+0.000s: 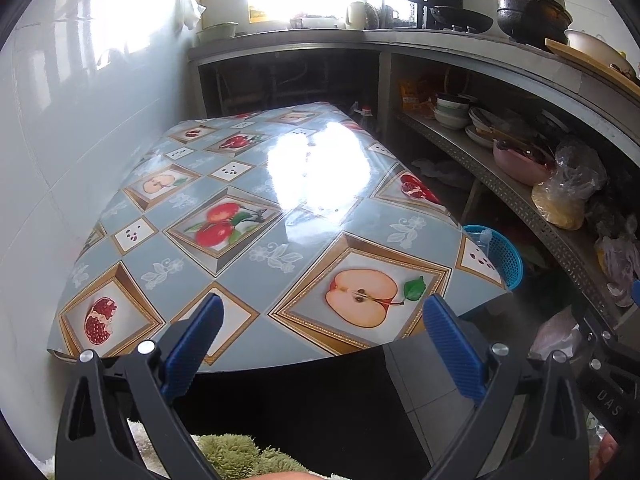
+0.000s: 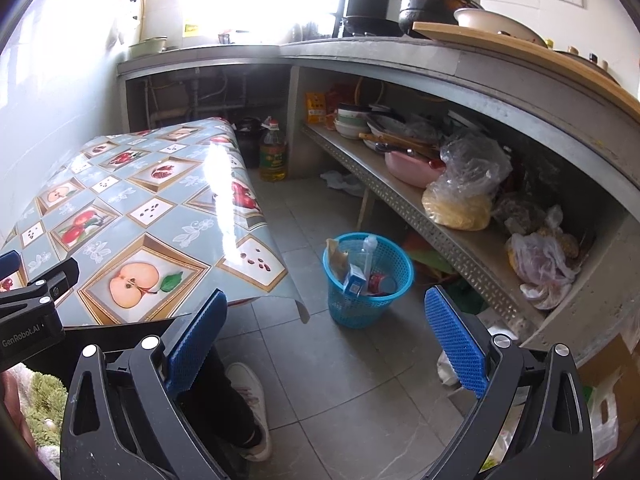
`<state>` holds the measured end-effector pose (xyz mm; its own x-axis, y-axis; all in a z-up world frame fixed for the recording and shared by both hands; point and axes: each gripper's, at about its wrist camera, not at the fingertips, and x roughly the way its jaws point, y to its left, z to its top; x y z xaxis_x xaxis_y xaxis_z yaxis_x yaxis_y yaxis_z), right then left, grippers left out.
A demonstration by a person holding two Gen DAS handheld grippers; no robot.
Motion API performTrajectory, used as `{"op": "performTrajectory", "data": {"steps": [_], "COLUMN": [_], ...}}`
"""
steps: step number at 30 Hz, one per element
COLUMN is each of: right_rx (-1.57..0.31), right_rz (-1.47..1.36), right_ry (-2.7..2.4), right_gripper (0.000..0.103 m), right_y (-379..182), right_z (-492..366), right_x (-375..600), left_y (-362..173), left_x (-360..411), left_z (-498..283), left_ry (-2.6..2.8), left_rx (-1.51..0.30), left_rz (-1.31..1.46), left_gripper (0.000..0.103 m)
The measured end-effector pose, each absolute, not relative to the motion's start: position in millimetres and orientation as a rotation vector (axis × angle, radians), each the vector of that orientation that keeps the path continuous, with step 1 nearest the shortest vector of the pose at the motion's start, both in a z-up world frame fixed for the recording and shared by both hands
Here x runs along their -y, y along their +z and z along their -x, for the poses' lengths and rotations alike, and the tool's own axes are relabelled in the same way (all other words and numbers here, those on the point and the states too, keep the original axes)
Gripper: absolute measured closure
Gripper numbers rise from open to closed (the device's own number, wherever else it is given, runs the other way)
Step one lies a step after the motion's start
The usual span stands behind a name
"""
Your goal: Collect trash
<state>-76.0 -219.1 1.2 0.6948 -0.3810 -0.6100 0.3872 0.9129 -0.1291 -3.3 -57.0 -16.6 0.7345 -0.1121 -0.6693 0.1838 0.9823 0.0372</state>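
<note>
Trash sits in the blue basket (image 1: pixel 500 256), of which the left wrist view shows only a part, peeking out past the far right edge of the table (image 1: pixel 256 216); its contents cannot be made out here. The table's glossy cloth carries framed fruit pictures, apples and pomegranates, with no readable words. The left gripper (image 1: pixel 320 316) hangs over the table's near edge, its blue pads spread wide with nothing between them and touching nothing. At the lower right, the right gripper's black body (image 1: pixel 604 376) shows the letters "UAS". The tabletop itself lies bare and shiny under window glare, with a white wall close along its left side.

In the right wrist view, the blue basket (image 2: pixel 366 280) stands on the grey floor tiles (image 2: pixel 352 376), just right of the hanging tablecloth corner (image 2: pixel 296 300) and just beside the low shelf (image 2: pixel 448 240). Inside it lie a small blue-and-white carton (image 2: pixel 354 280), a clear plastic bottle (image 2: pixel 368 248), a brown wrapper (image 2: pixel 335 256) and something red. The right gripper (image 2: pixel 325 312) is held above the floor, pads wide apart and empty, the basket framed between them further ahead. The left gripper's body (image 2: pixel 32 316) at the left edge reads "GenRobot.AI". An oil bottle (image 2: pixel 273 152) with a yellow-green label stands further back; its text is too small to read. Open floor lies between the gripper and basket; a white shoe (image 2: pixel 252 392) rests near the bottom.
</note>
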Motion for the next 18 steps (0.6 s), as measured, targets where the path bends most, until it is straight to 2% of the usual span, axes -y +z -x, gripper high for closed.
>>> {"op": "performTrajectory", "data": {"steps": [18], "right_rx": [-0.679], "right_rz": [0.003], "right_ry": [-0.432], "right_gripper": [0.008], "right_y": [2.2], "right_z": [75.1], "right_x": [217.9], "left_y": [-16.2], "left_x": [51.9], "left_z": [-0.6], "left_ry": [-0.148], "left_rx": [-0.743], "left_rz": [-0.084], "left_gripper": [0.005]}}
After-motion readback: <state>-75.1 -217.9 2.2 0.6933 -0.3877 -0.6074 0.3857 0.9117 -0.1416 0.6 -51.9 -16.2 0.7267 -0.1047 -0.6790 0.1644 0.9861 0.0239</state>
